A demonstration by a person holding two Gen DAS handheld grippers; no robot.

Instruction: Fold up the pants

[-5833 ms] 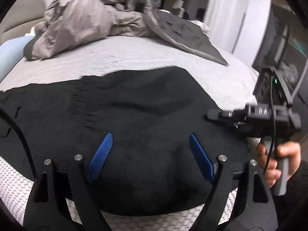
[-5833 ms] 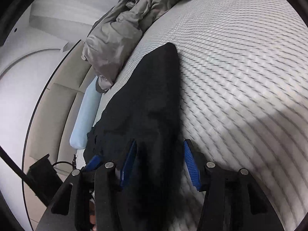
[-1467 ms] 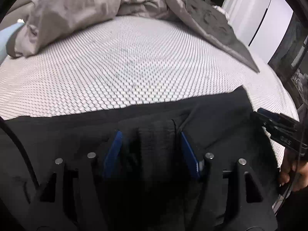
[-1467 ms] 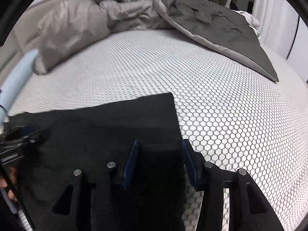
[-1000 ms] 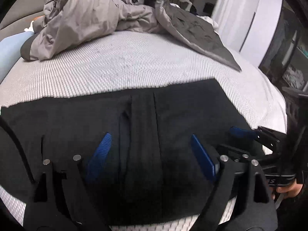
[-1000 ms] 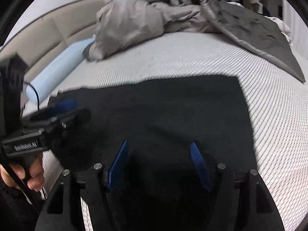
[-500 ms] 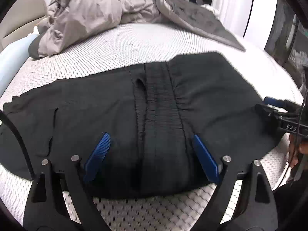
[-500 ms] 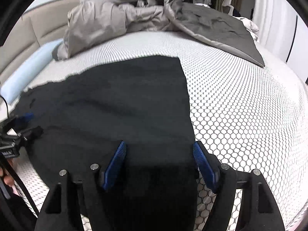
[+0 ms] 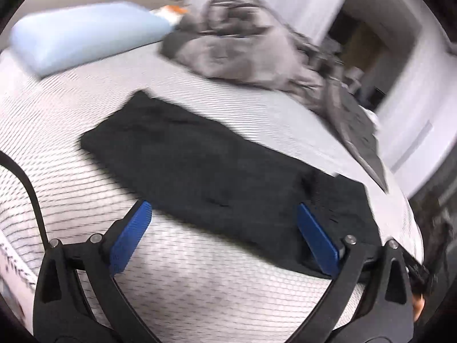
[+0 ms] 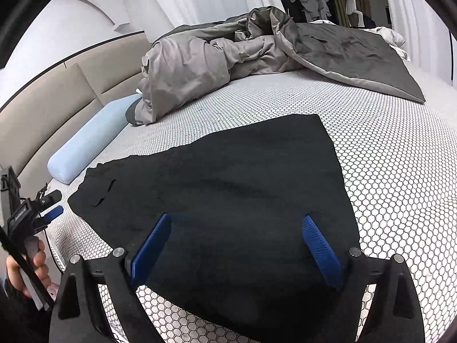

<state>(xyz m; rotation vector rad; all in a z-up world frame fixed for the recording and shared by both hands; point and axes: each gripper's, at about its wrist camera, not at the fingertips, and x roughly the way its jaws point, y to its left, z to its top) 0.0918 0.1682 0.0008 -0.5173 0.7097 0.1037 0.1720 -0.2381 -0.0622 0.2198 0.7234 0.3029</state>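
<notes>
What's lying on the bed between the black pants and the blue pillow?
Nothing: in the right wrist view only bare mattress cover separates the black pants from the blue pillow.

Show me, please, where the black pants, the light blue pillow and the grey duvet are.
black pants (image 10: 228, 188): right wrist view, middle of the flat fabric.
light blue pillow (image 10: 85, 145): right wrist view, centre of its long side.
grey duvet (image 10: 194, 63): right wrist view, bunched left heap.

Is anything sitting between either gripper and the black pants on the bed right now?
Nothing visible. The flat black fabric pants lie bare under the open right gripper and before the open left gripper; the crumpled grey duvet and pale blue pillow lie apart, beyond them.
</notes>
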